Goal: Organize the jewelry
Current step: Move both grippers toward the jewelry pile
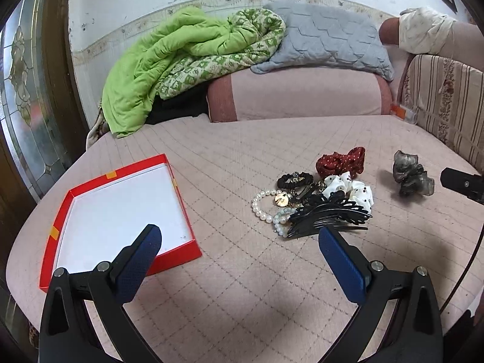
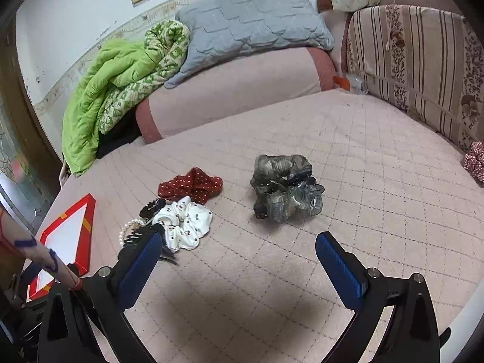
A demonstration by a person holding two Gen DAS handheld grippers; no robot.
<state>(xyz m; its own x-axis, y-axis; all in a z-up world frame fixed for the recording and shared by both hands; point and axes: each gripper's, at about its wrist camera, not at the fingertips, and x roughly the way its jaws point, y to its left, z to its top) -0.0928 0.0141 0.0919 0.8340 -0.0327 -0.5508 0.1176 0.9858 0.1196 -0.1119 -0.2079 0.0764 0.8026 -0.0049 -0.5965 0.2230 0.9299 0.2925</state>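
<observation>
I have both tools hovering over the pink quilted bed cover point(image 1: 242, 157), empty. My left gripper point(image 1: 240, 237) is spread wide, and my right gripper point(image 2: 237, 246) is released too, its jaws well apart.

The jewelry sits in a tangled heap right of centre in the left wrist view: a black claw clip point(image 1: 328, 216) on top, a white pearl bracelet point(image 1: 263, 205) looping out to the left, a pale bead bracelet point(image 1: 279, 220) partly under the clip, a gold disc charm point(image 1: 282, 200), a white dotted scrunchie point(image 1: 351, 189) and a red dotted scrunchie point(image 1: 340, 160) behind. A grey sheer scrunchie point(image 2: 286, 190) lies well apart, at centre of the right wrist view. The red tray point(image 1: 181, 252), white inside, waits empty at lower left.

My worry is the tangle. The clip's teeth lie over the beads, so lifting it could drag a bracelet along and drop it short of the tray. A pad could also pinch the soft cover.

The clip's long axis runs roughly left to right across the frame, teeth pointing toward the lower edge. I judge a grip across its narrow spine safest.
</observation>
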